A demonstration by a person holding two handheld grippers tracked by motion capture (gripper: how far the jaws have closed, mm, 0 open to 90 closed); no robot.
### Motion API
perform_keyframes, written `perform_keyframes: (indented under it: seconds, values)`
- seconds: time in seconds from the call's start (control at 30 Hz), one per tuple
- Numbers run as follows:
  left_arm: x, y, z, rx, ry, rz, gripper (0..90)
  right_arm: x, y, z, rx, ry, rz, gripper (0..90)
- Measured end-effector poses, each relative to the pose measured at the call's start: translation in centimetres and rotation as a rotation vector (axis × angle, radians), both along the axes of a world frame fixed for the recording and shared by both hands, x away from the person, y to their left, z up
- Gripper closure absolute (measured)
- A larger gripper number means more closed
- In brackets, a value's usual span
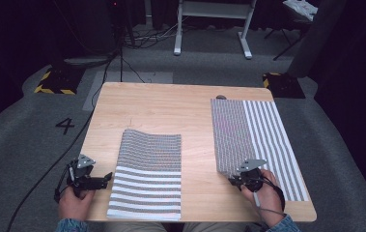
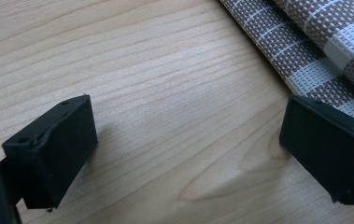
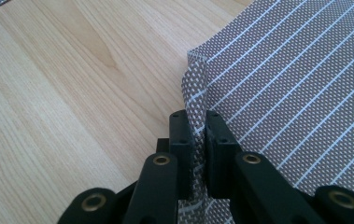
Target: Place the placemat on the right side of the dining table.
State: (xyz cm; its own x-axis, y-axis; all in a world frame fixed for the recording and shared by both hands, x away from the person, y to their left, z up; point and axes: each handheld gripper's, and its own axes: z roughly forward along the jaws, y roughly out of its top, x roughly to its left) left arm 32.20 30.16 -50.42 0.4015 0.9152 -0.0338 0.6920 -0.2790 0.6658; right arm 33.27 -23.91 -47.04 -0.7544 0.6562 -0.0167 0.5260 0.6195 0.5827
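At table edge | right hand-held gripper (image 3: pixel 198 140) pinches placemat (image 3: pixel 296 93) corner, hiding it | left hand-held gripper (image 2: pixel 188 154) agape, empty

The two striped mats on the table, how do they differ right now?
The left mat lies with its stripes running across the table, and no gripper holds it; the open left gripper rests on bare wood beside it. The right mat has stripes running lengthwise, and the right gripper is shut on its near corner, lifting that edge. The right mat reaches farther up the table. Both are woven grey-brown and white, each folded partly over itself.
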Motion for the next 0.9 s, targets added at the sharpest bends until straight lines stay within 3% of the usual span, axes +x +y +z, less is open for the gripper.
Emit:
perform_keyframes:
  seconds: [0.9]
  values:
    - [0.0, 0.0, 0.0, 0.0, -0.001, 0.001, 4.2, -0.48, -0.21, 0.1, 0.0, 0.01, -0.004, 80.6]
